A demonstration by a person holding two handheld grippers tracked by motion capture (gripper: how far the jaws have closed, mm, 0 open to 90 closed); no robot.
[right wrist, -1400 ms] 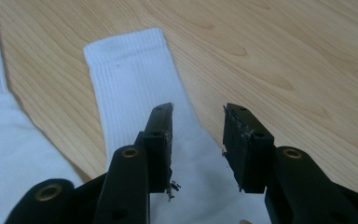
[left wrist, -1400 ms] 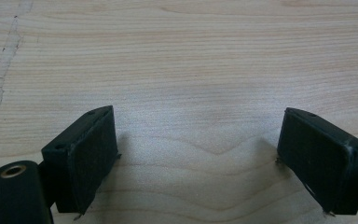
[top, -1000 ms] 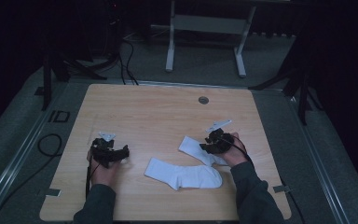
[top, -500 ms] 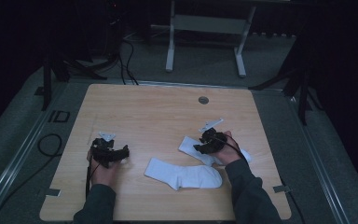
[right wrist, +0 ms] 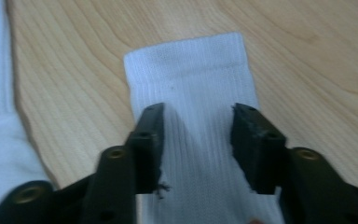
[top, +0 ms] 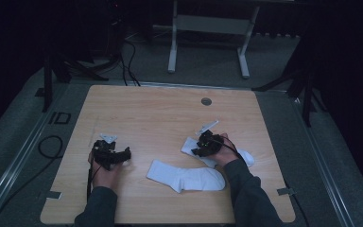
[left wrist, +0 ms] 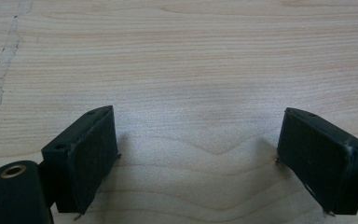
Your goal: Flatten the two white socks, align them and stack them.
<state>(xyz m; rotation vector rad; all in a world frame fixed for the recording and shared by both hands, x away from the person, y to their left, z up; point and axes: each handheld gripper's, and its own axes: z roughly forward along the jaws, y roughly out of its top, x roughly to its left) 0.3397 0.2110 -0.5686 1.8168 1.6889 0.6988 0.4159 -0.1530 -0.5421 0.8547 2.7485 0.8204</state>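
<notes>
— Where are the socks?
— Both on the desk; right hand-held gripper part-open over the ribbed sock; another sock lies nearer the person.
— The left hand-held gripper?
— Wide apart over bare wood.

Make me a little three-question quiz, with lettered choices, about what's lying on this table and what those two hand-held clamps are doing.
1. Where is the right gripper?
A. over the sock farther from the person
B. at the table's far edge
C. beside the left gripper

2. How many white socks lie on the wooden table?
A. one
B. two
C. four

3. How are the left gripper's fingers?
A. clamped on a sock
B. shut on nothing
C. spread wide over bare wood

Answers:
1 A: the right gripper view shows its fingers straddling the far sock's ribbed cuff.
2 B: that one, plus the near sock by the person's edge.
3 C: the left gripper view shows wood grain between them.
</notes>
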